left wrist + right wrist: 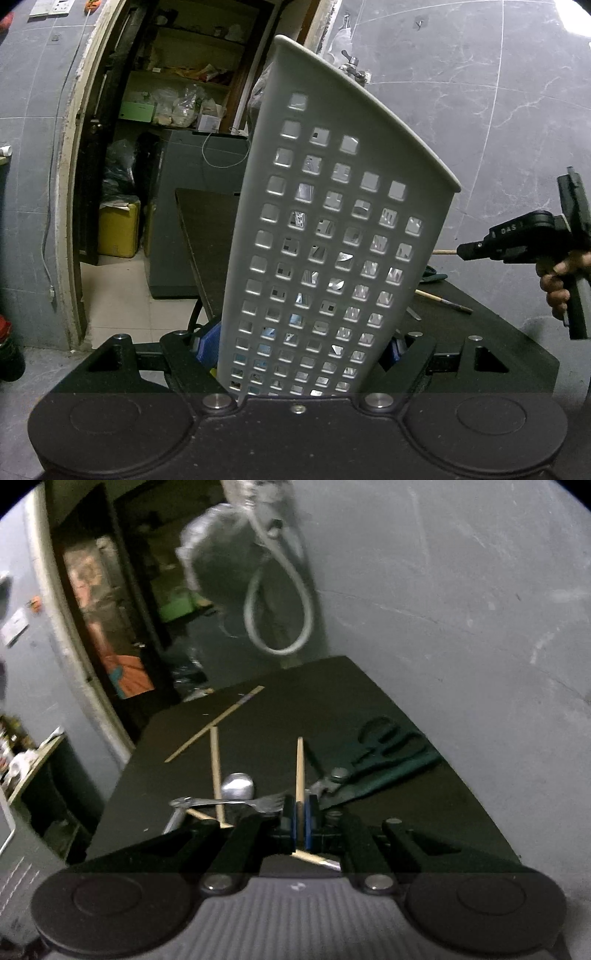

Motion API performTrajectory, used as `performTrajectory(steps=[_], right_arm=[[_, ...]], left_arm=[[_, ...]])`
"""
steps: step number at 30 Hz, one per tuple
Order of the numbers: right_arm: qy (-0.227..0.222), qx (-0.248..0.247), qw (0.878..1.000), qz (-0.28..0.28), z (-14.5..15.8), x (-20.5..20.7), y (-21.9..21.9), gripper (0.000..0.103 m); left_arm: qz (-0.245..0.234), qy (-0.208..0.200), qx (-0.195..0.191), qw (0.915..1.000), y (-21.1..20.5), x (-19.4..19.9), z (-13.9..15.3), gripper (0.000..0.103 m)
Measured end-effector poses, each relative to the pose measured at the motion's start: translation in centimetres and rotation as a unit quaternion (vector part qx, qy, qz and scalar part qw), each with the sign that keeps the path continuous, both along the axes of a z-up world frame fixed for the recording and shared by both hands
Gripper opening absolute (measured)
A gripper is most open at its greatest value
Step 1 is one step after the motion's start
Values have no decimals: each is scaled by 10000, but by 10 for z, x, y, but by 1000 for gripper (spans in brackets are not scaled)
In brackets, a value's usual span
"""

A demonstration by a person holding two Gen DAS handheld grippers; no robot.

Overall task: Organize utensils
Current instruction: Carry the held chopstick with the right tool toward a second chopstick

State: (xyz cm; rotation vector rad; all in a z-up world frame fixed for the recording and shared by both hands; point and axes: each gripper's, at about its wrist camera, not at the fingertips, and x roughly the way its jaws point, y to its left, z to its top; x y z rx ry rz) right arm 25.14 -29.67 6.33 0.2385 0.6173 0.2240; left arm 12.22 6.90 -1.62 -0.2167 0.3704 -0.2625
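My left gripper (295,354) is shut on a tall white perforated utensil holder (332,229) and holds it tilted above the dark table (207,229); metal utensils glint through its holes. My right gripper (300,812) is shut on a wooden chopstick (300,771) that points forward over the table. The right gripper also shows at the right of the left wrist view (480,252), the chopstick tip poking out toward the holder. On the table lie more chopsticks (216,768), a spoon (238,786), a fork (266,803) and dark scissors (384,746).
A dark green cloth (399,771) lies under the scissors at the right. A chopstick (443,301) lies on the table behind the holder. A grey tiled wall (498,110) stands behind, with a tap (351,66) and hose (280,602). An open storeroom doorway (166,129) is at the left.
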Motion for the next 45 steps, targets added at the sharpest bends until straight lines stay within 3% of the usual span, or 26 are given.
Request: performTrajectory(steps=[4, 7, 15, 18, 21, 23, 28, 32, 36, 39, 43, 45], right_arm=[[-349, -133, 9983, 438, 0, -13, 9, 5], [-327, -354, 9963, 715, -10, -10, 9, 5], [-358, -1916, 9715, 1350, -46, -20, 11, 6], [-229, -2043, 9684, 1412, -53, -17, 8, 7], [-185, -2044, 9674, 1483, -46, -7, 12, 17], [-234, -2050, 9664, 1534, -42, 3, 17, 29], [-510, -2179, 9576, 1815, -32, 29, 48, 35], [-481, -2623, 9402, 2119, -36, 51, 79, 33], [-124, -2701, 9361, 2251, -44, 74, 93, 33], [148, -2362, 9466, 2188, -45, 88, 87, 30], [365, -1981, 9568, 2097, -45, 99, 72, 9], [331, -1984, 9590, 1997, -44, 99, 69, 8]], left_arm=[[-5, 1, -2, 10000, 0, 1, 0, 81], [-1, -1, -14, 10000, -1, 2, -1, 81], [1, -1, -33, 10000, 0, 5, -2, 81], [3, 2, -33, 10000, 0, 5, -2, 81], [12, 7, -22, 10000, -1, 6, -2, 81], [22, 7, -18, 10000, -2, 6, -2, 81], [26, 26, 0, 10000, -3, 7, -2, 81], [31, 27, -12, 10000, -3, 7, -2, 81], [28, 27, -22, 10000, -3, 7, -3, 81], [30, 26, -30, 10000, -3, 8, -4, 81], [34, 23, -33, 10000, -3, 8, -5, 81], [33, 25, -31, 10000, -3, 8, -5, 81]])
